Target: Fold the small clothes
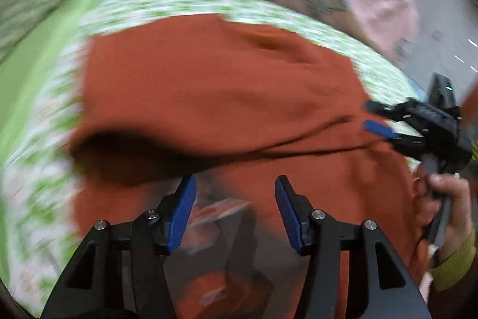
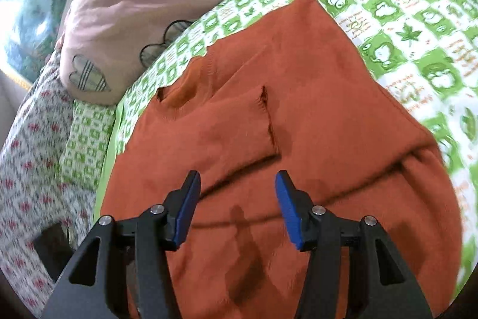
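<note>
A: Hovering over the rust-orange sweater (image 2: pixel 298 115), which is lying on the bed's green-checked sheet (image 2: pixel 418 29), toward its near edge. Right tongs (image 2: pixel 237 199) are standing wide open, gripping nothing.

B: Left tongs (image 1: pixel 236 205)?

A: Also gaping, empty. That view is smearing badly; a raised fold of sweater is sitting just ahead of them.

B: Step?

A: Judging it mid-fold: one sleeve is already lying across the body. Next move is probably calling for pinching a hem edge and carrying it over.

B: Obstacles?

A: Pink heart-patched pillow (image 2: pixel 134 5) is crowding the bed's far edge, near the collar. Floral cloth (image 2: pixel 30 154) is bunching beside it.
</note>
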{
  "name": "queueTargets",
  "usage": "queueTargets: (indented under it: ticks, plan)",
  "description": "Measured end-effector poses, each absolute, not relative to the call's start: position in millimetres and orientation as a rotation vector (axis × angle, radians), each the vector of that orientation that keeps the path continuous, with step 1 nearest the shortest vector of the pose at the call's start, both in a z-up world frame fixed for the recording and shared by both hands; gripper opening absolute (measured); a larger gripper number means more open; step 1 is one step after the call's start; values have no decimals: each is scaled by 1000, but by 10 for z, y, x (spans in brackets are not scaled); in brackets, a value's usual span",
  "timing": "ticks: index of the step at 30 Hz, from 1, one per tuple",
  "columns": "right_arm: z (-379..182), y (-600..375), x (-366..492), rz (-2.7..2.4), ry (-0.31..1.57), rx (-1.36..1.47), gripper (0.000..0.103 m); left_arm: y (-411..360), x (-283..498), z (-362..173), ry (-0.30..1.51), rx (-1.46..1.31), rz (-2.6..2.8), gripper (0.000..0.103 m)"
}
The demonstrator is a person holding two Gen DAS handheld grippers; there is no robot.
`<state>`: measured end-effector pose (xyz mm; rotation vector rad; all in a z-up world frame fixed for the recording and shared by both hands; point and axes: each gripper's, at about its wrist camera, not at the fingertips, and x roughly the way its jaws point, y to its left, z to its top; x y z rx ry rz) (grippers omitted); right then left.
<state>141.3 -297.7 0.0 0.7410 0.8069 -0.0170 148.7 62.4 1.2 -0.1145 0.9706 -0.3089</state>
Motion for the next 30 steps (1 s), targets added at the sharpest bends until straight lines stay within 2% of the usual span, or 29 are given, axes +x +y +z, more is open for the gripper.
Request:
queueTargets:
  ticks: [6, 8, 9, 10, 12, 16, 18, 23, 26, 30]
  plan:
    - [-180, -2945, 1742, -76, 825, 749, 53, 1329, 1683, -144, 999, -216, -129, 54]
    - [-183, -2904, 1801, -76, 813, 743, 32, 1305, 1795, -136, 985, -181, -115, 55]
    - [-169, -2865, 1844, -57, 813, 740, 12, 1297, 1884, -161, 992, -162, -80, 55]
    - [-146, -2842, 1875, -41, 813, 743, 10, 1311, 1955, -180, 1000, -166, -49, 54]
    - [45, -2813, 1877, -16, 769, 725, 9, 1437, 2058, -169, 992, -228, 0, 44]
    - [678, -2880, 1611, 1, 563, 634, 5, 1573, 2033, -103, 948, -241, 51, 43]
    - [787, -2989, 1470, -47, 532, 584, 3, 1607, 1978, -142, 951, -243, 61, 40]
    - [332, -3351, 1384, -147, 627, 629, 0, 1644, 1839, -103, 938, -273, 68, 33]
    - [83, -3499, 1342, -155, 680, 709, 0, 1503, 1863, -127, 944, -220, 59, 33]
    - [25, -3493, 1348, -168, 723, 752, 1, 1497, 1854, -141, 952, -222, 50, 33]
